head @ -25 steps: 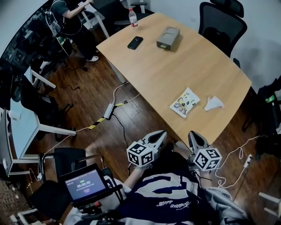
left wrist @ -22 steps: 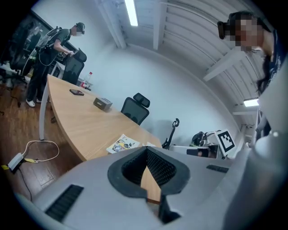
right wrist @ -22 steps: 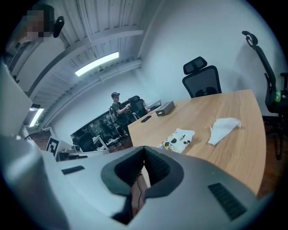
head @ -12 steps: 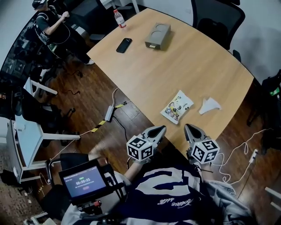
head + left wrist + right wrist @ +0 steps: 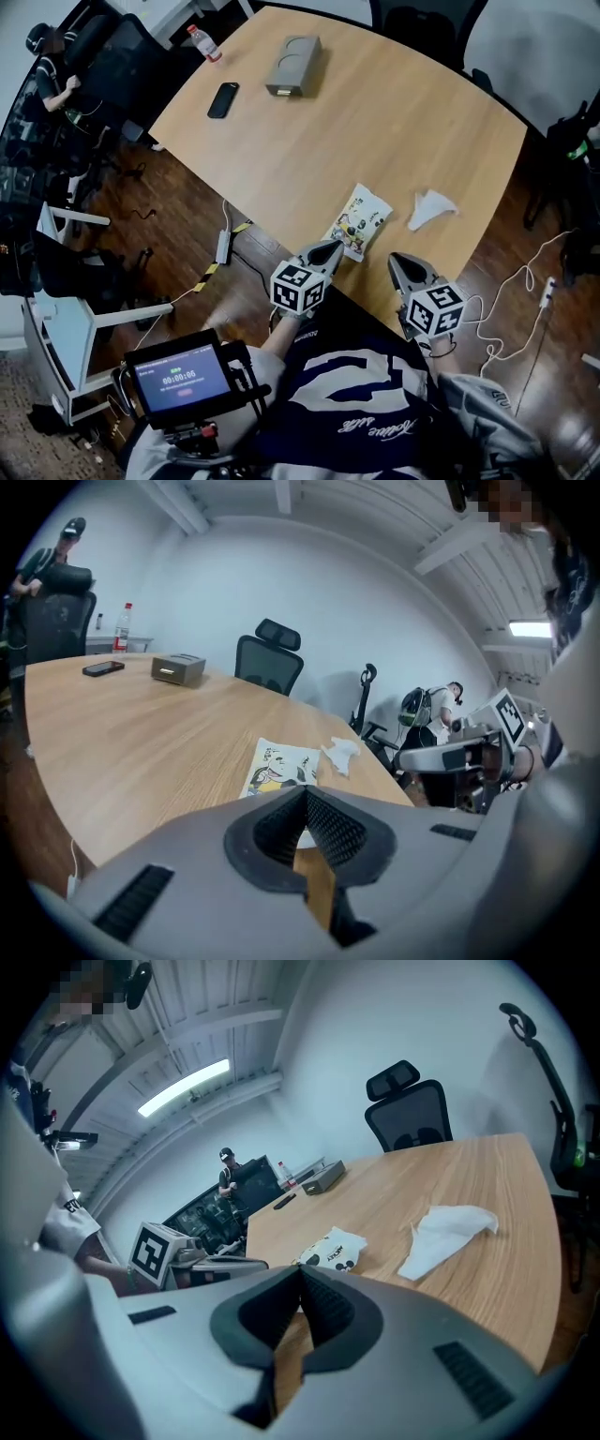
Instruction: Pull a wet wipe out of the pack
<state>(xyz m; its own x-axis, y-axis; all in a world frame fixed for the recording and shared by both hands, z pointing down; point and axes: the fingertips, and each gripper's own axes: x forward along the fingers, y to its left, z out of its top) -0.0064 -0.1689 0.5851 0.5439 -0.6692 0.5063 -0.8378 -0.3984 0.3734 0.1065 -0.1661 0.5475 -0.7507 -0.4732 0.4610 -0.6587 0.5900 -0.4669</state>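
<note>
The wet wipe pack (image 5: 357,220), a flat white pouch with cartoon print, lies near the table's front edge; it also shows as the pack (image 5: 279,766) and the pack (image 5: 330,1249). A loose crumpled wipe (image 5: 429,206) lies to its right, apart from it. My left gripper (image 5: 333,248) is shut and empty, its tips just short of the pack's near end. My right gripper (image 5: 403,260) is shut and empty too, over the table edge below the loose wipe (image 5: 445,1232).
On the wooden table (image 5: 375,131), far side, lie a black phone (image 5: 223,99), a grey box (image 5: 293,66) and a water bottle (image 5: 202,42). Office chairs (image 5: 412,21) stand behind it. A person (image 5: 52,84) sits far left. Cables (image 5: 225,246) run over the floor.
Both grippers have come forward and down toward the table's front edge. The left one moved more and now reaches the pack's near end. Both stayed shut.
</note>
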